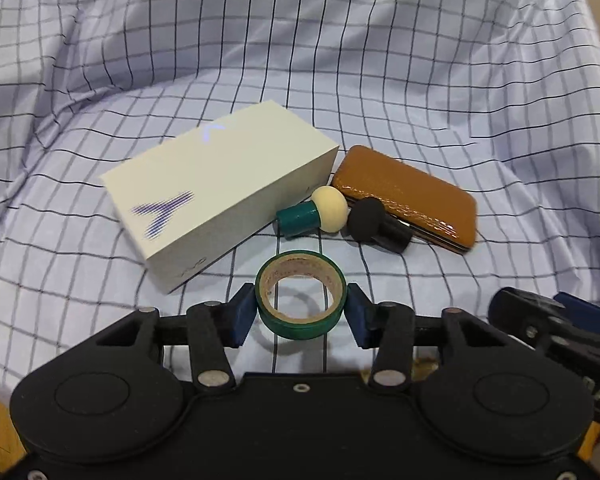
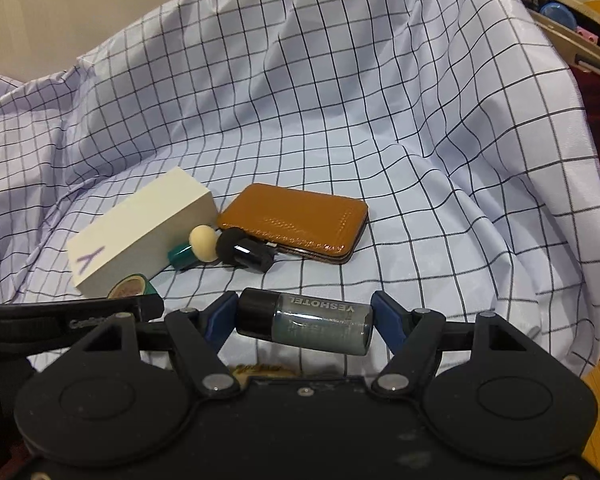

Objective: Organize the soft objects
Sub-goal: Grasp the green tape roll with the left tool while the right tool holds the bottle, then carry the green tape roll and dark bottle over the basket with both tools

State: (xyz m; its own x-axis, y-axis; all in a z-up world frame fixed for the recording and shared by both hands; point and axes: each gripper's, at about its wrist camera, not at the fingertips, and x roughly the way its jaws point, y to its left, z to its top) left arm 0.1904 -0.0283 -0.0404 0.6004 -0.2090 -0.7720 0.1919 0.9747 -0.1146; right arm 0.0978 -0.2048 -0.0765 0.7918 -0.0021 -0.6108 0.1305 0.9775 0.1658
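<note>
My left gripper [image 1: 300, 312] is shut on a green tape roll [image 1: 300, 296], held upright between its blue pads just above the checked cloth [image 1: 380, 80]. My right gripper [image 2: 304, 320] is shut on a small bottle [image 2: 312, 324] with a black cap, lying crosswise between its pads. Ahead on the cloth lie a white box [image 1: 220, 188], a cream sponge on a green handle [image 1: 312, 214], a black sponge on a black handle [image 1: 376, 224] and a brown leather case [image 1: 412, 196]. These also show in the right wrist view: box [image 2: 140, 228], cream sponge [image 2: 198, 248], black sponge [image 2: 240, 254], case [image 2: 296, 224], tape roll [image 2: 132, 286].
The checked cloth rises in folds behind and to the sides. A shelf or bin with assorted small items [image 2: 560, 12] stands at the far right. The right gripper's body [image 1: 560, 328] shows at the left wrist view's right edge. The left gripper's arm [image 2: 60, 316] crosses the right wrist view's left.
</note>
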